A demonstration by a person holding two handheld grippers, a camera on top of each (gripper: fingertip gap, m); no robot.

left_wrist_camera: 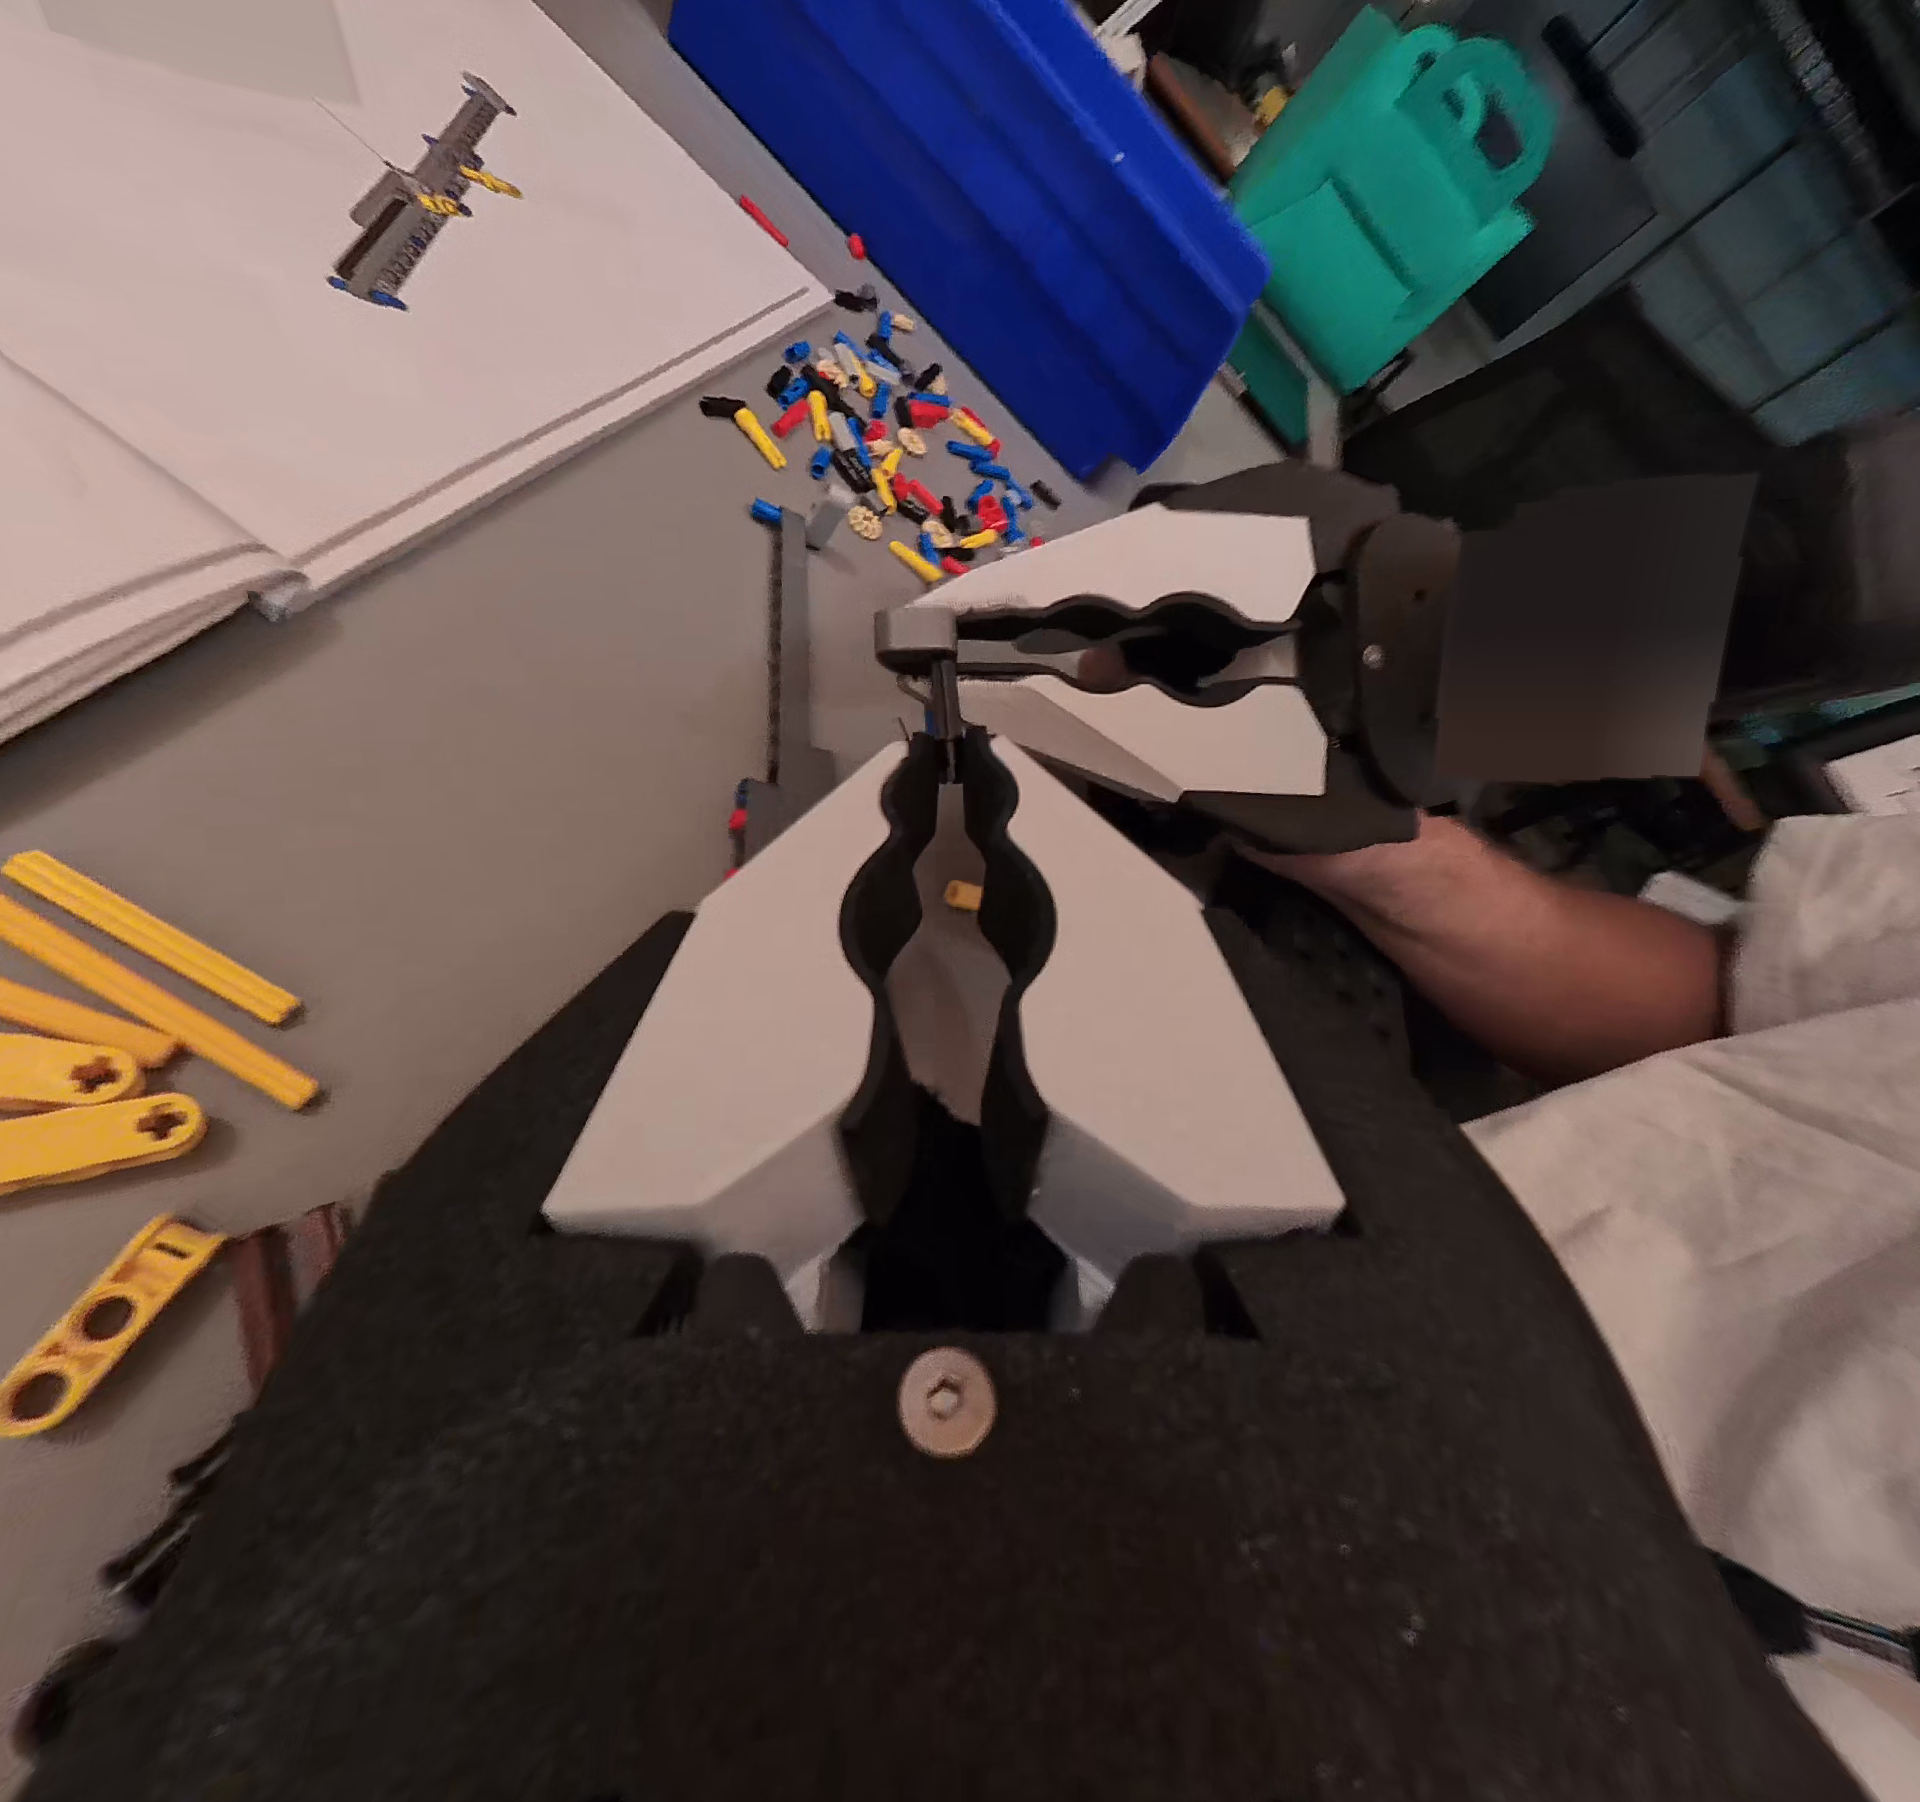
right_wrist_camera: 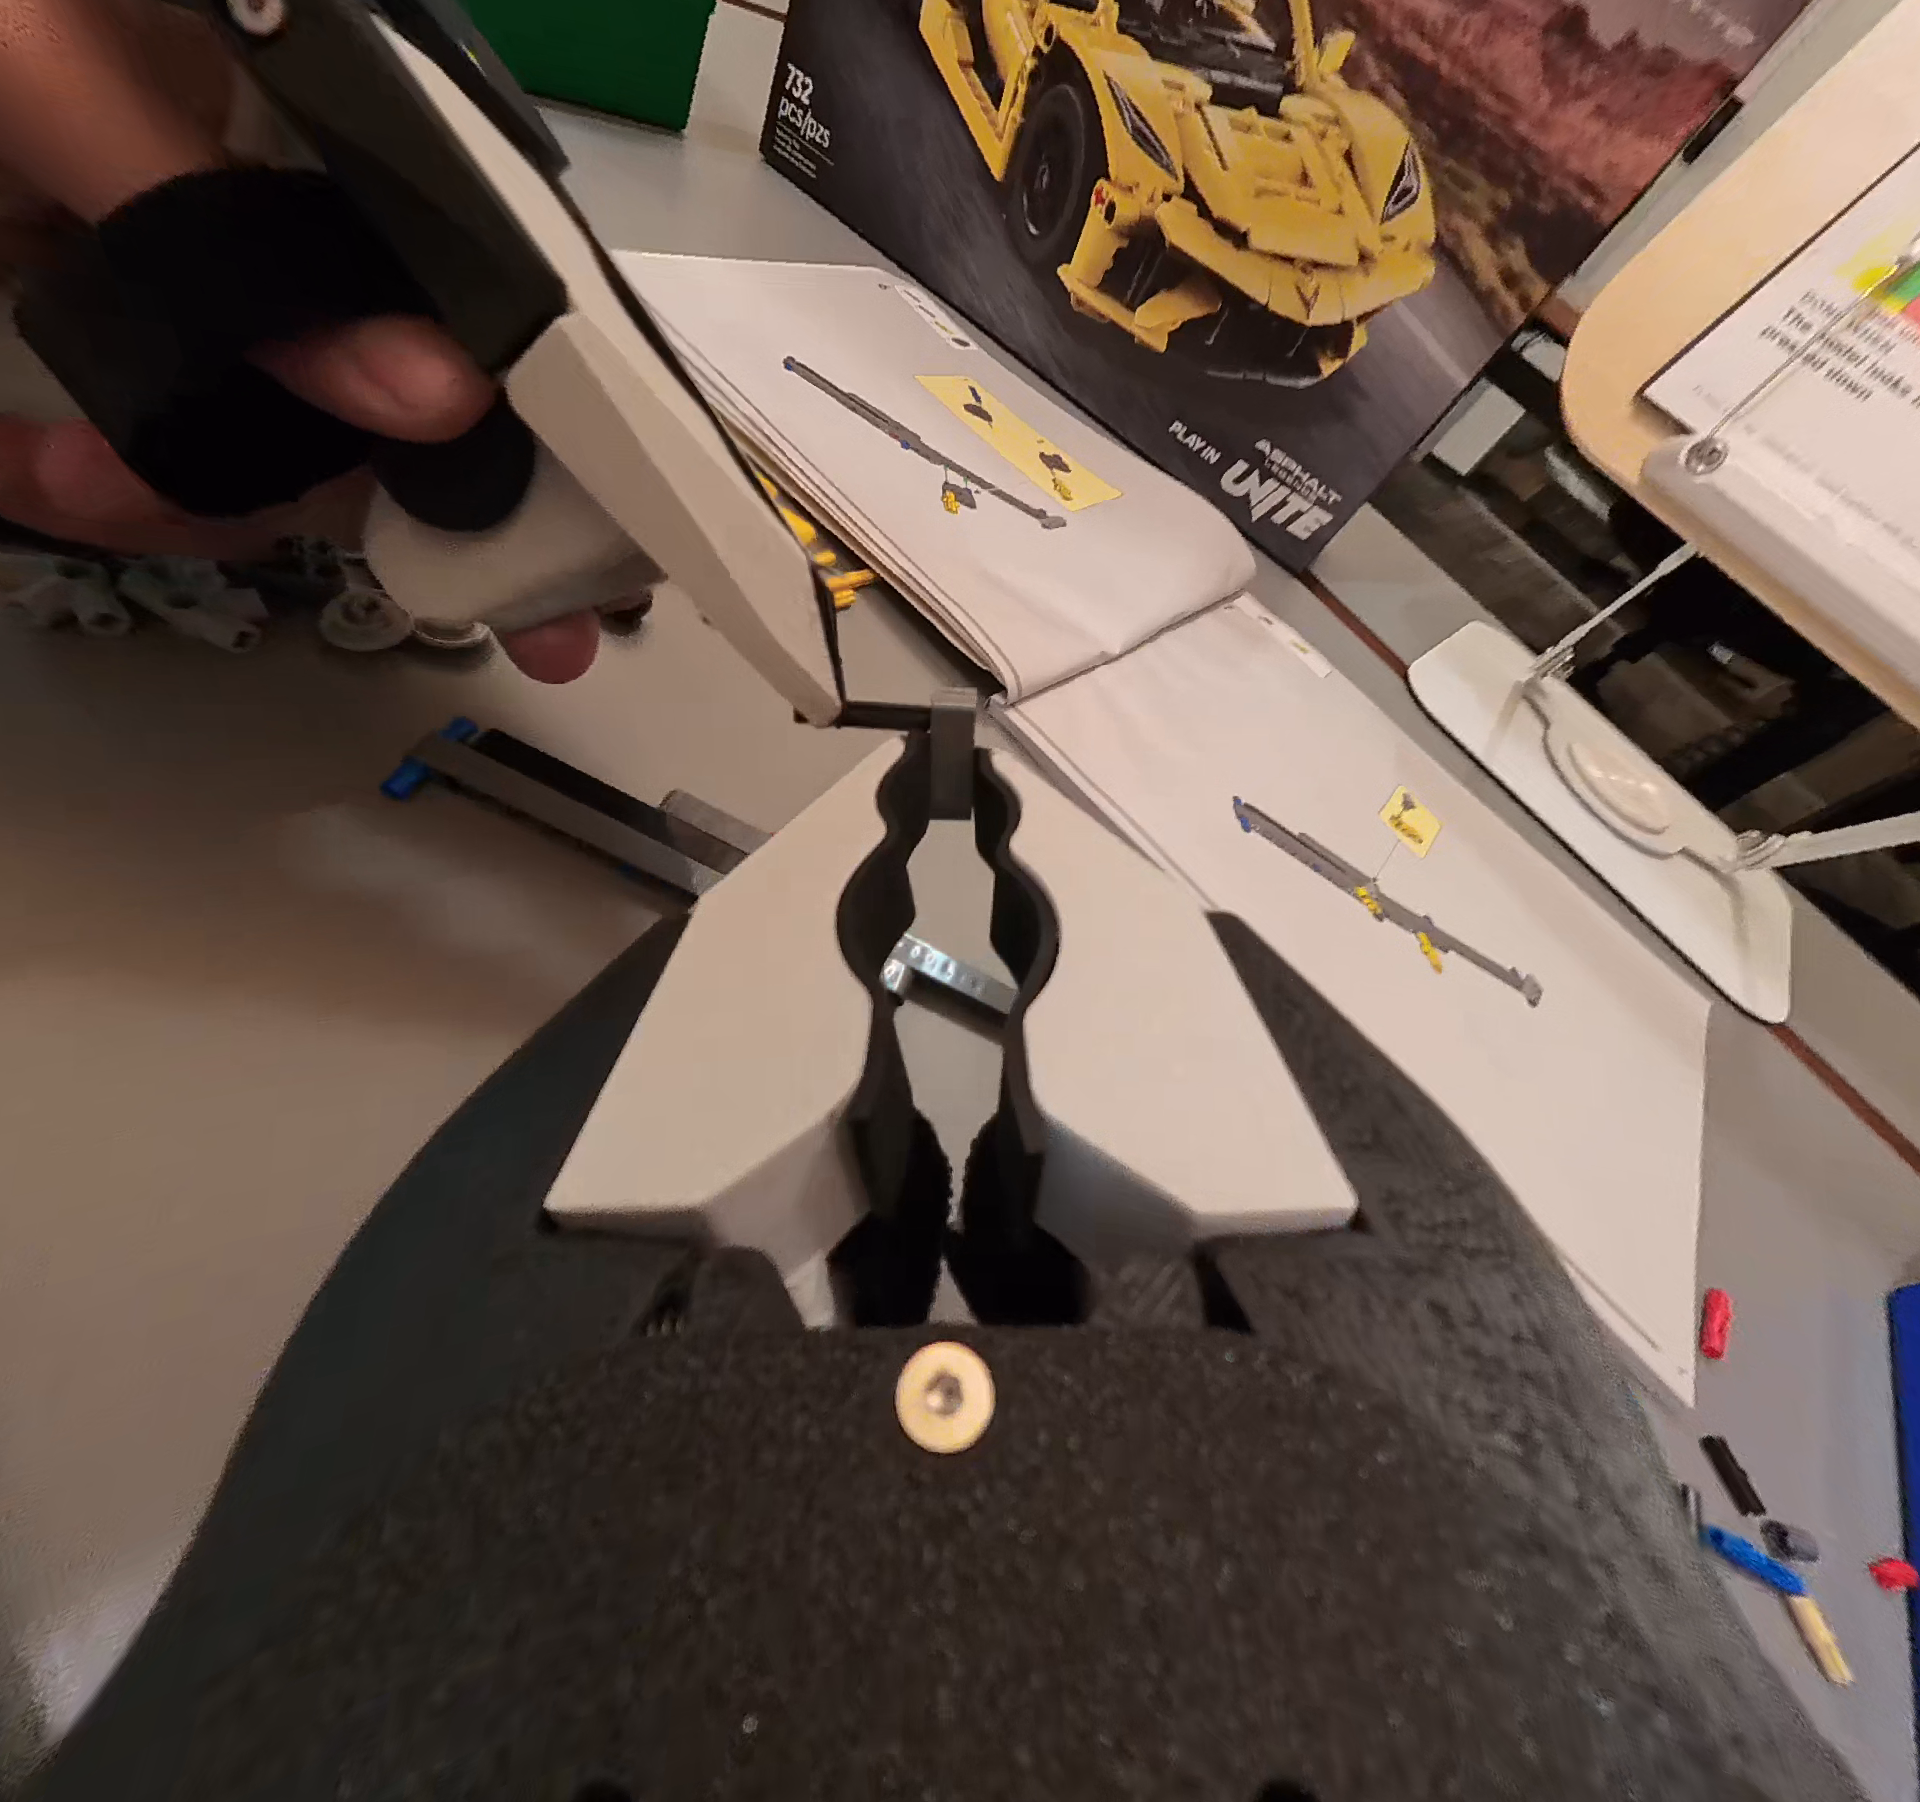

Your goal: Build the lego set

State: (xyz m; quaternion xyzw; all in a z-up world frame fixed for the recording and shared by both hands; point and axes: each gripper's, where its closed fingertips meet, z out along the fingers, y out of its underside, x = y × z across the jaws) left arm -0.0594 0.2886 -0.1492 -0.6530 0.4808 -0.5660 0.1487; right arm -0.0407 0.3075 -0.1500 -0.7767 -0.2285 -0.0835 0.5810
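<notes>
My left gripper (left_wrist_camera: 948, 753) is shut on a thin black pin (left_wrist_camera: 943, 698) that sticks out past its tips. My right gripper (left_wrist_camera: 940, 649) comes in from the right and is shut on a small grey connector (left_wrist_camera: 906, 635). The pin's far end meets the connector, both held above the table. In the right wrist view my right gripper (right_wrist_camera: 951, 786) grips the grey connector (right_wrist_camera: 954, 744), and the left gripper (right_wrist_camera: 826, 698) reaches in from the upper left with the black pin (right_wrist_camera: 883, 713). A long grey beam assembly (left_wrist_camera: 792, 630) lies on the table beneath; it also shows in the right wrist view (right_wrist_camera: 561, 802).
A pile of small coloured pins (left_wrist_camera: 894, 443) lies beside a blue bin (left_wrist_camera: 956, 152). Yellow beams and liftarms (left_wrist_camera: 125, 1014) lie at the left. The open instruction booklet (right_wrist_camera: 1039, 526) lies before the set's box (right_wrist_camera: 1195, 142). A white lamp base (right_wrist_camera: 1621, 796) stands at the right, with loose pins (right_wrist_camera: 1756, 1555) near it. The grippers are tip to tip, or close to it.
</notes>
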